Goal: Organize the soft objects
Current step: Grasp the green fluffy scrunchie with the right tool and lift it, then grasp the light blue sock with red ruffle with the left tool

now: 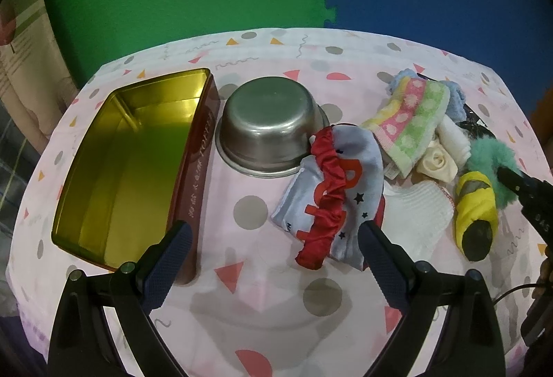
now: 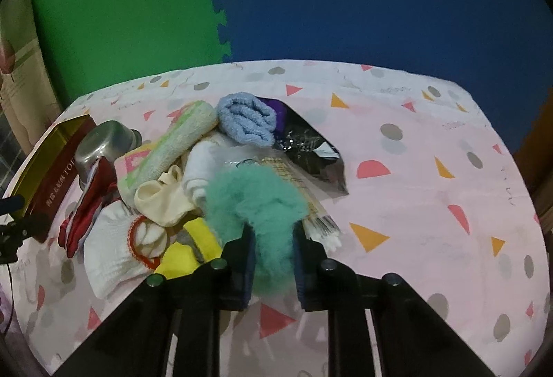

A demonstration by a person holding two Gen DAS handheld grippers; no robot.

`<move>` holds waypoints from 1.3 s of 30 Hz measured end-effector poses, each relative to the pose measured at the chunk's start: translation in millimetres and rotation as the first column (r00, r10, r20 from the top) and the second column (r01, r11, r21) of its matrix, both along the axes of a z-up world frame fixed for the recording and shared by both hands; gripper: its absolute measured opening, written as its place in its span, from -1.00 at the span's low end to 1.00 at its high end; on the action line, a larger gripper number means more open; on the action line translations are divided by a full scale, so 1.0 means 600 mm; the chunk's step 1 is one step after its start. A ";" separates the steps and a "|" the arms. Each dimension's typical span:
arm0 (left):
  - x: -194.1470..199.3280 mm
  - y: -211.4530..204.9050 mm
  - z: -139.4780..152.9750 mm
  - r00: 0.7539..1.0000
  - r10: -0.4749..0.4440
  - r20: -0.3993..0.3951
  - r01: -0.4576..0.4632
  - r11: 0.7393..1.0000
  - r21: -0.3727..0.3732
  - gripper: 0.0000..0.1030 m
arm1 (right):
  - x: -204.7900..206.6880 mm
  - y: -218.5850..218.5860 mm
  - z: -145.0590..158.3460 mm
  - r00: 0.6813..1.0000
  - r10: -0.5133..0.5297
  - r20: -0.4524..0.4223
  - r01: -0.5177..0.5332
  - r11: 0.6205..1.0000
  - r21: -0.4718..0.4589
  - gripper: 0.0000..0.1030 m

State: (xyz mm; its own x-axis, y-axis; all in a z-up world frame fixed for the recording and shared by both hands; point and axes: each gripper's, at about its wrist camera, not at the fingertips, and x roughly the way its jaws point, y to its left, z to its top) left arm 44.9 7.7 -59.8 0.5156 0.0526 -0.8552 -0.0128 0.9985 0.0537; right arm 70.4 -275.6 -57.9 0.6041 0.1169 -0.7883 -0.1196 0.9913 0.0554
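Note:
A heap of soft things lies on the patterned tablecloth (image 2: pixel 414 176). My right gripper (image 2: pixel 273 232) is shut on a fluffy teal scrunchie (image 2: pixel 252 200) at the near side of the heap; the same scrunchie (image 1: pixel 490 156) and the right gripper's tip (image 1: pixel 511 178) show at the right of the left wrist view. My left gripper (image 1: pixel 274 238) stands open above the cloth, holding nothing. Just beyond its right finger lie a red scrunchie (image 1: pixel 326 197) and a light blue sock (image 1: pixel 363 169). An open gold tin (image 1: pixel 128 162) sits to its left.
An upturned steel bowl (image 1: pixel 273 124) stands between the tin and the heap. The heap also holds a striped towel (image 1: pixel 411 114), a blue towel roll (image 2: pixel 249 119), a white sock (image 2: pixel 114 249), a yellow item (image 1: pixel 475 200) and a dark foil packet (image 2: pixel 311 149). Green and blue foam mats lie beyond the table.

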 end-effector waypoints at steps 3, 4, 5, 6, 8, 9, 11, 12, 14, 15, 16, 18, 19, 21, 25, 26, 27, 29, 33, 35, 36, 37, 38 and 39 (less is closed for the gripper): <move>0.002 -0.004 -0.003 1.000 -0.014 0.000 0.014 1.000 -0.007 0.85 | -0.008 -0.013 0.006 1.000 -0.015 0.011 0.015 1.000 0.011 -0.65; 0.002 -0.005 -0.004 1.000 -0.017 -0.002 0.017 1.000 -0.009 0.85 | -0.010 -0.018 0.008 1.000 -0.024 0.017 0.024 1.000 0.008 -0.66; 0.003 -0.006 -0.005 1.000 -0.022 -0.002 0.022 1.000 -0.017 0.85 | -0.012 -0.023 0.010 0.999 -0.032 0.023 0.032 0.999 0.006 -0.67; 0.004 -0.008 -0.006 1.000 -0.025 -0.005 0.025 0.999 -0.020 0.85 | -0.014 -0.029 0.011 0.999 -0.043 0.029 0.043 0.999 0.007 -0.67; 0.002 -0.010 -0.006 0.999 -0.035 0.004 0.035 0.999 -0.026 0.85 | -0.018 -0.045 0.014 0.997 -0.074 0.039 0.074 0.997 0.010 -0.68; 0.002 -0.011 -0.006 0.999 -0.040 0.008 0.040 0.999 -0.026 0.85 | -0.020 -0.055 0.015 0.995 -0.087 0.042 0.087 0.996 0.018 -0.68; 0.000 -0.013 -0.007 0.999 -0.049 0.012 0.049 0.998 -0.028 0.85 | -0.021 -0.072 0.015 0.991 -0.124 0.046 0.124 0.992 0.008 -0.68; 0.000 -0.014 -0.007 0.998 -0.056 0.012 0.056 0.998 -0.033 0.85 | -0.021 -0.084 0.014 0.989 -0.142 0.043 0.141 0.990 0.019 -0.68; 0.001 -0.017 -0.010 0.998 -0.069 0.011 0.069 0.997 -0.035 0.86 | -0.022 -0.102 0.009 0.982 -0.183 0.036 0.183 0.983 0.016 -0.68; 0.001 -0.019 -0.011 0.997 -0.075 0.013 0.076 0.997 -0.034 0.85 | -0.020 -0.111 0.004 0.978 -0.205 0.030 0.205 0.979 0.004 -0.68; 0.002 -0.021 -0.013 0.996 -0.083 0.012 0.083 0.996 -0.030 0.85 | -0.021 -0.120 0.001 0.975 -0.223 0.026 0.222 0.975 0.014 -0.68; 0.005 -0.026 -0.016 0.995 -0.099 0.015 0.100 0.995 -0.019 0.86 | -0.021 -0.136 -0.007 0.965 -0.261 0.009 0.260 0.965 0.025 -0.69; 0.007 -0.029 -0.018 0.994 -0.108 0.015 0.108 0.994 -0.017 0.86 | -0.020 -0.140 -0.011 0.963 -0.270 0.003 0.270 0.963 0.016 -0.69; 0.015 -0.035 -0.022 0.993 -0.116 0.001 0.116 0.993 -0.016 0.86 | -0.019 -0.148 -0.021 0.957 -0.289 -0.003 0.289 0.957 -0.003 -0.68; 0.034 -0.041 -0.031 0.993 -0.114 -0.015 0.114 0.993 -0.019 0.85 | -0.020 -0.160 -0.044 0.953 -0.303 -0.029 0.303 0.953 -0.004 -0.68; 0.037 -0.042 -0.033 0.993 -0.113 -0.020 0.112 0.993 -0.021 0.85 | -0.020 -0.162 -0.048 0.951 -0.306 -0.032 0.306 0.952 -0.002 -0.68; 0.042 -0.042 -0.036 0.993 -0.111 -0.028 0.111 0.994 -0.026 0.80 | -0.021 -0.165 -0.053 0.950 -0.309 -0.035 0.309 0.951 0.001 -0.69; 0.050 -0.042 -0.042 0.993 -0.105 -0.043 0.104 0.994 -0.038 0.66 | -0.022 -0.168 -0.057 0.949 -0.311 -0.040 0.312 0.950 0.011 -0.69; 0.058 -0.043 -0.054 0.990 -0.115 -0.082 0.109 0.991 -0.079 0.08 | -0.023 -0.171 -0.059 0.949 -0.313 -0.039 0.314 0.949 0.024 -0.68; 0.059 -0.046 -0.061 0.987 -0.126 -0.100 0.117 0.989 -0.088 -0.18 | -0.022 -0.170 -0.061 0.949 -0.312 -0.036 0.313 0.950 0.024 -0.68; 0.058 -0.048 -0.063 0.985 -0.135 -0.104 0.125 0.988 -0.092 -0.31 | -0.021 -0.168 -0.062 0.950 -0.310 -0.032 0.311 0.950 0.018 -0.68; 0.056 -0.050 -0.064 0.985 -0.139 -0.102 0.130 0.987 -0.092 -0.42 | -0.021 -0.166 -0.062 0.951 -0.309 -0.028 0.309 0.951 0.011 -0.68; 0.055 -0.051 -0.063 0.985 -0.146 -0.096 0.137 0.986 -0.096 -0.50 | -0.020 -0.164 -0.062 0.951 -0.308 -0.025 0.308 0.951 0.004 -0.68; 0.052 -0.050 -0.061 0.985 -0.149 -0.089 0.140 0.985 -0.100 -0.59 | -0.022 -0.163 -0.061 0.951 -0.307 -0.023 0.307 0.952 0.000 -0.68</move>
State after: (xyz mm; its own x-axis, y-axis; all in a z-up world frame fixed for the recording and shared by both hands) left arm 76.2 -22.6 -96.1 0.4272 -0.0981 -0.8988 0.1323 0.9902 -0.0452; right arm 57.2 -373.4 -94.6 0.5931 -0.0689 -0.8022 0.1922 0.9797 0.0580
